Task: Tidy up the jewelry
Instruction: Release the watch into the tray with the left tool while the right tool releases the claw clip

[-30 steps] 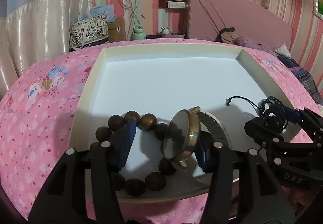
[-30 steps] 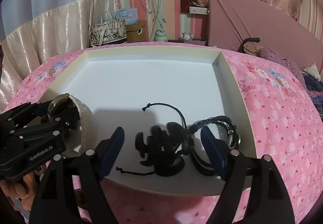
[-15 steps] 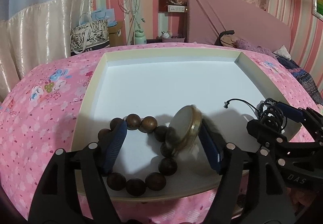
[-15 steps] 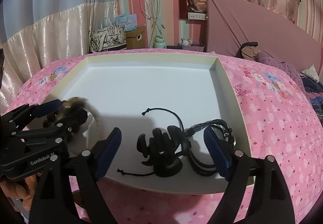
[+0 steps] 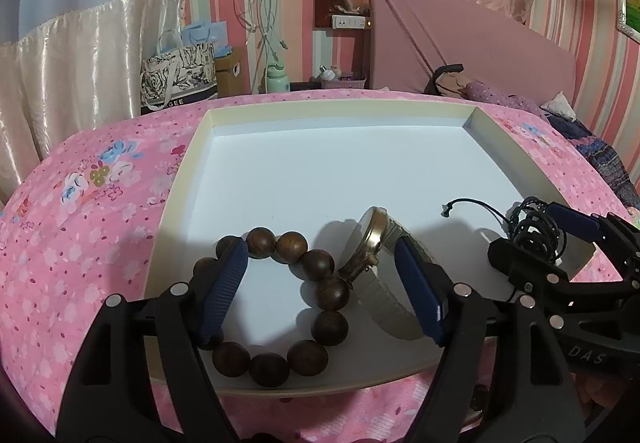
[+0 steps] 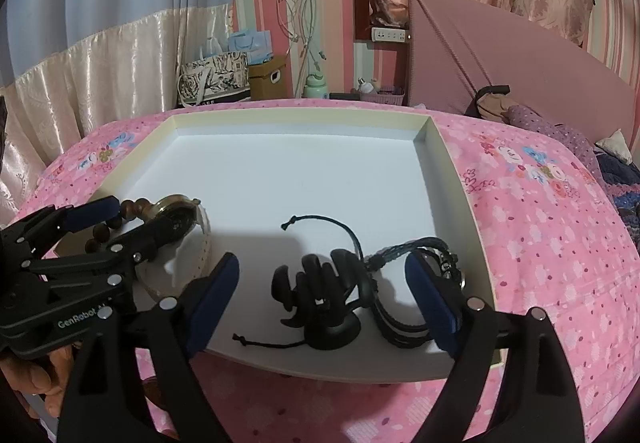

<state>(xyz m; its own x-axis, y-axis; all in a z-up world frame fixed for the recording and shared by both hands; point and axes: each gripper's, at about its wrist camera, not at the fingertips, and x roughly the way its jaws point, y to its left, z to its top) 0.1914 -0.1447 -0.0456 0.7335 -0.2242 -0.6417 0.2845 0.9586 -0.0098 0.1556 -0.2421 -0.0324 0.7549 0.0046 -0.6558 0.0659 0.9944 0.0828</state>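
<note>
A shallow white tray [image 5: 320,111] lies on the pink bed. In the left wrist view a brown bead bracelet [image 5: 280,303] and a gold watch [image 5: 370,247] with a pale band lie at the tray's near edge. My left gripper [image 5: 320,283] is open around them, touching neither. In the right wrist view a black hand-shaped stand [image 6: 320,295], a black cord bracelet [image 6: 320,221] and a dark braided bracelet [image 6: 416,283] lie between the jaws of my open right gripper [image 6: 324,299]. The watch [image 6: 176,211] shows at the left there.
The tray [image 6: 444,163] has low cream walls. The pink floral bedspread [image 5: 80,211] surrounds it. A pink headboard [image 5: 460,43], a bag [image 5: 180,75] and hanging cables [image 5: 260,3] stand behind the bed. The far part of the tray holds nothing.
My left gripper has opened and let go of the watch, which now rests on the tray against the beads. Both grippers have drawn back a little.
</note>
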